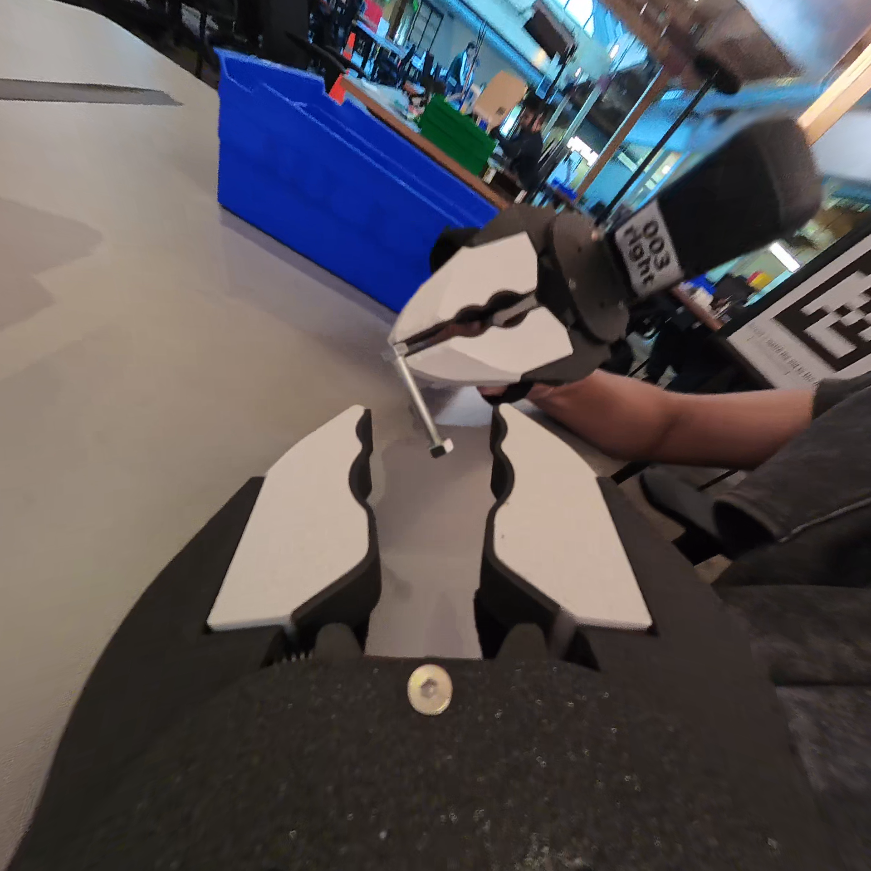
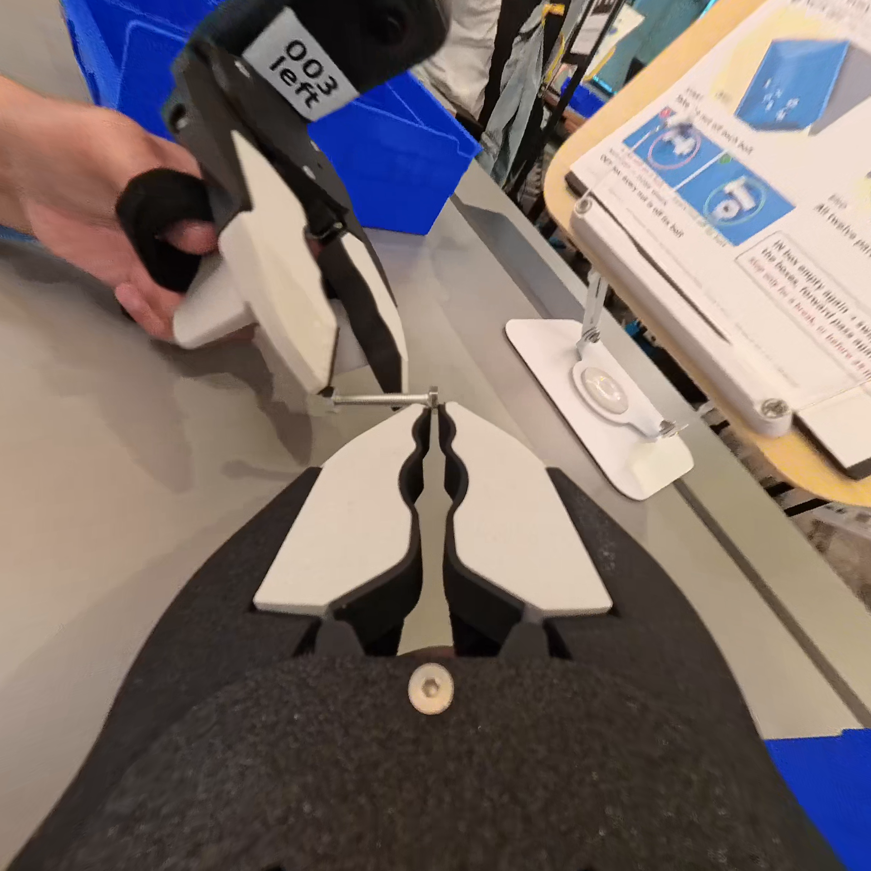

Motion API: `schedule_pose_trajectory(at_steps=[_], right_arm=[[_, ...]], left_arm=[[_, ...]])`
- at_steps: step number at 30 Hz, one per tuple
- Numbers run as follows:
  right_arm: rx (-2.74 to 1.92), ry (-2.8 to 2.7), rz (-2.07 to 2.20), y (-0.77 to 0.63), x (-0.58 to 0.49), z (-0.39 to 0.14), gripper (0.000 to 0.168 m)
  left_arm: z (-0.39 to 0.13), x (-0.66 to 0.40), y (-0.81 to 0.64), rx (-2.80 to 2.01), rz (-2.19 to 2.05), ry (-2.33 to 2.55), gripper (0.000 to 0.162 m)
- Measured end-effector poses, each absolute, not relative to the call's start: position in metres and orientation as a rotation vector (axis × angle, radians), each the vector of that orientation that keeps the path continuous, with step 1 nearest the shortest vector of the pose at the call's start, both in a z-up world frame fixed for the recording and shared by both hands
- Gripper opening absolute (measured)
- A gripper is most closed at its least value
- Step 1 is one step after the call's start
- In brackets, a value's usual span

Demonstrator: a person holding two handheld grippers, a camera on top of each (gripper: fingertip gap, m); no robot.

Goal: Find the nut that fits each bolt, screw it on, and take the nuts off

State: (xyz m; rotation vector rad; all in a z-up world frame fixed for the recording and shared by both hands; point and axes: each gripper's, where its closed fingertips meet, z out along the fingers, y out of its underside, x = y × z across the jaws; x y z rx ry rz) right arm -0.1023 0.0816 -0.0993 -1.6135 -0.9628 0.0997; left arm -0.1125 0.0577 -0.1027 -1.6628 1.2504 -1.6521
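Note:
A long silver bolt (image 1: 419, 400) hangs in the air over the grey table (image 1: 141, 377). My right gripper (image 2: 433, 410) is shut on the nut (image 2: 432, 395) at the bolt's threaded end. In the left wrist view the right gripper (image 1: 398, 346) holds the nut (image 1: 400, 349) at its tips, and the bolt slants down toward me. The bolt's hex head (image 1: 441, 447) lies between the tips of my left gripper (image 1: 429, 414), which is open and not touching it. In the right wrist view the left gripper (image 2: 363, 384) stands over the bolt (image 2: 372, 400), with the head (image 2: 324, 404) by its near finger.
A blue bin (image 1: 330, 179) stands at the back of the table and also shows in the right wrist view (image 2: 386, 155). A printed instruction sheet (image 2: 707, 235) on a white stand (image 2: 603, 405) is at the right. A person's forearm (image 1: 660, 424) reaches in from the right. Both grippers' tips are close together, under 4 cm apart.

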Motion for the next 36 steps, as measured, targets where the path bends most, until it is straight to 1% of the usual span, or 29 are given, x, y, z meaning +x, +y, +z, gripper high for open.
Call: schedule_pose_trajectory(at_steps=[4,7,10,12,18,23,28,31,33,36], right_arm=[[-1.578,-0.976,0.099,0.078,-0.108,-0.096,0.003],[-1.577,-0.980,0.107,0.077,-0.111,-0.098,0.003],[-1.568,-0.984,0.104,0.076,-0.114,-0.097,0.003],[-1.556,-0.976,0.100,0.075,-0.114,-0.095,0.003],[-1.574,-0.991,0.144,0.074,-0.117,-0.100,0.004],[-1.617,-0.982,0.371,0.068,-0.118,-0.102,0.004],[-1.728,-0.909,0.791,0.061,-0.120,-0.105,0.020],[-1.739,-0.872,0.935,0.058,-0.120,-0.103,0.023],[-1.781,-0.868,0.995,0.056,-0.120,-0.107,0.028],[-1.833,-0.889,1.024,0.054,-0.124,-0.117,0.026]], left_arm=[[-0.100,-0.116,0.062,-1.686,-1.737,1.200,0.046],[-0.099,-0.117,0.061,-1.698,-1.796,1.192,0.038],[-0.102,-0.118,0.059,-1.696,-1.799,1.221,0.021],[-0.100,-0.119,0.056,-1.681,-1.830,1.233,0.007],[-0.106,-0.121,0.055,-1.718,-1.785,1.289,0.006],[-0.108,-0.129,0.060,-1.716,-1.675,1.359,0.005],[-0.109,-0.134,0.058,-1.687,-1.583,1.440,0.005],[-0.117,-0.136,0.056,-1.683,-1.459,1.524,0.005],[-0.122,-0.136,0.054,-1.675,-1.386,1.572,0.005],[-0.127,-0.135,0.048,-1.657,-1.310,1.635,0.005]])
